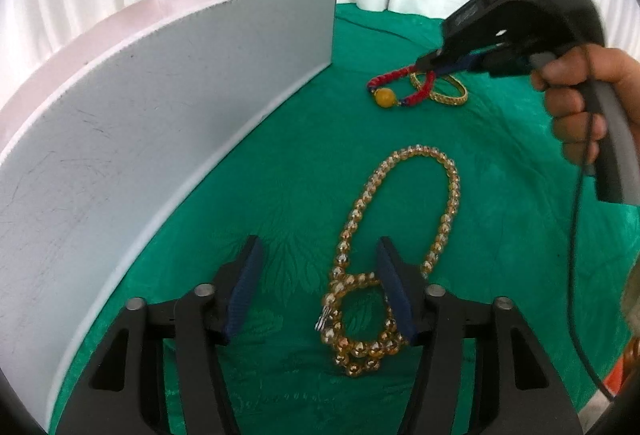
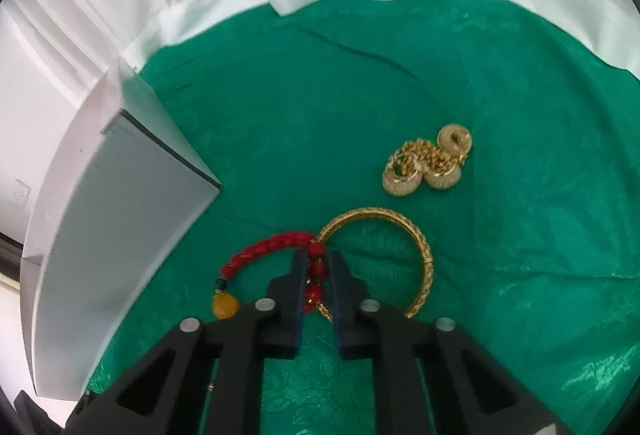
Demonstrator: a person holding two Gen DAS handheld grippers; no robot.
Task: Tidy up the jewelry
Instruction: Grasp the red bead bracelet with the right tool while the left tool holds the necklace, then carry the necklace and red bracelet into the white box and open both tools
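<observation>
A red bead bracelet (image 2: 264, 249) with a yellow bead (image 2: 225, 306) lies on the green cloth, overlapping a gold bangle (image 2: 424, 255). My right gripper (image 2: 319, 267) is shut on the red bracelet's right side; it also shows in the left wrist view (image 1: 424, 69), with the bracelet (image 1: 394, 77) and bangle (image 1: 452, 97) under it. A gold bead necklace (image 1: 400, 235) lies on the cloth. My left gripper (image 1: 318, 259) is open just above its lower loop, the right finger over the beads.
A white box (image 1: 160, 107) stands at the left on the green cloth; it also shows in the right wrist view (image 2: 120, 219). A pile of gold earrings and chain (image 2: 428, 163) lies beyond the bangle. White curtain hangs behind.
</observation>
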